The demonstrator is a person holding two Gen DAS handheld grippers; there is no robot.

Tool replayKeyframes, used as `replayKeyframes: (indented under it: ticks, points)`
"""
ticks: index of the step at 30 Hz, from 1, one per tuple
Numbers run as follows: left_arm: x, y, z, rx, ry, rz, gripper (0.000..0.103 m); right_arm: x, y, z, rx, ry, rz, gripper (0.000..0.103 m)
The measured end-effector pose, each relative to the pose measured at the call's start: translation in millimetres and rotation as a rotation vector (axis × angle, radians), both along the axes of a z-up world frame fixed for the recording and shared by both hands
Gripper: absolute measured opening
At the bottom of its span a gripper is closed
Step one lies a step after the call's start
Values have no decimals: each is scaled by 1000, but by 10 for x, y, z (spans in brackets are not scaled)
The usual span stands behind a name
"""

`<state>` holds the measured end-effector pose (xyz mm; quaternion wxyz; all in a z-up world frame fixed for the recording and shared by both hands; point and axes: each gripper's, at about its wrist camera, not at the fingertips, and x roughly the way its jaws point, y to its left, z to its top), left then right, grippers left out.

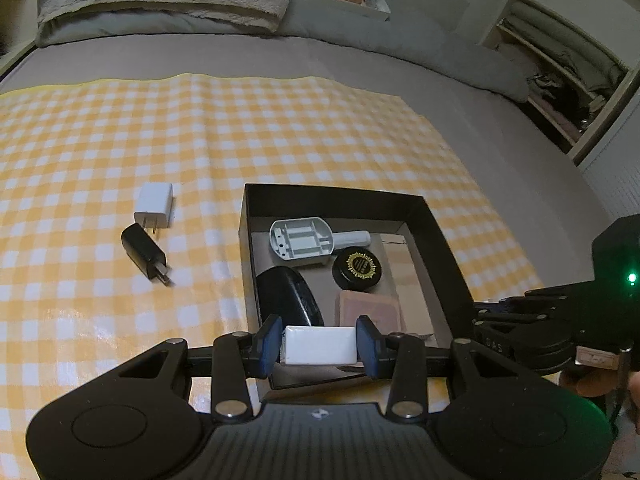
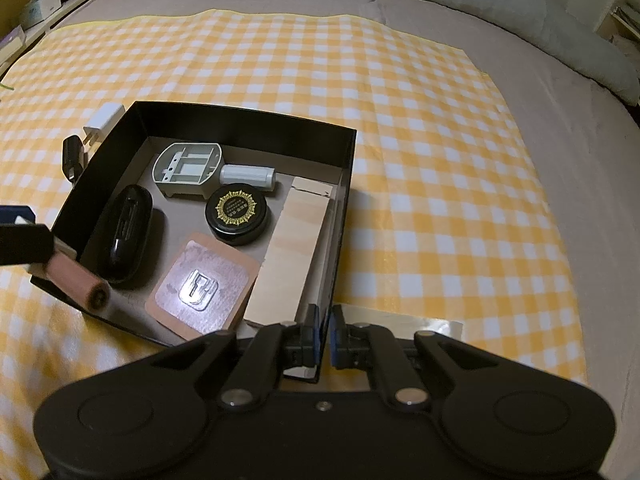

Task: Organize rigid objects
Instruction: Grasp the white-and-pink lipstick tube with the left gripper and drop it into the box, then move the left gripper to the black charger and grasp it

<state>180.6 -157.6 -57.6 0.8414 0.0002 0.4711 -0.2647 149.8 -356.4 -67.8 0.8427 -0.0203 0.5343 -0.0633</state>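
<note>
Right now I am mid-carry: my left gripper (image 1: 320,346) has its fingers (image 1: 267,346) pressed on a white block (image 1: 320,345), which hangs over the near edge of the black box (image 1: 336,200), so the step in hand is dropping it in with the rest. My right gripper (image 2: 323,334) has its fingers nearly together, pinched on the box's near right wall to steady it on the checked cloth (image 1: 100,140) spread over the bed (image 1: 280,60). Next, I judge, I should bring the block over a bare patch of the box floor, lower it and spread the fingers, taking care not to knock the wall. Inside I count five things: one grey scoop-like part (image 2: 188,168), one round black tin (image 2: 239,213), one black oval case (image 2: 126,232), one pinkish card (image 2: 202,282) and one pale wooden board (image 2: 294,248). Two chargers wait outside on the cloth, one white charger (image 1: 154,204) and one black charger (image 1: 144,254).
</note>
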Motion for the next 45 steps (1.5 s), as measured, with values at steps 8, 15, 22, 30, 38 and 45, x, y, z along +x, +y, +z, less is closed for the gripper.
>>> replayKeyframes:
  ticks: [8, 15, 22, 30, 38, 45]
  points:
    - [-7, -23, -24, 19, 7, 27, 43, -3, 0, 1, -6, 0, 6, 6]
    - [-68, -43, 58, 14, -10, 3, 65, -3, -1, 1, -6, 3, 6, 6]
    - [-87, -21, 98, 19, -25, 6, 78, -6, -6, 2, 1, 1, -1, 6]
    - [-29, 36, 244, 40, -124, 52, 97, -8, -14, 0, 6, -1, -7, 5]
    - [285, 273, 372, 61, -253, 153, 103, -20, -53, 10, 39, -11, -15, 5]
    - [674, 604, 213, 121, -238, 313, 103, -20, -49, 11, 38, -10, -16, 6]
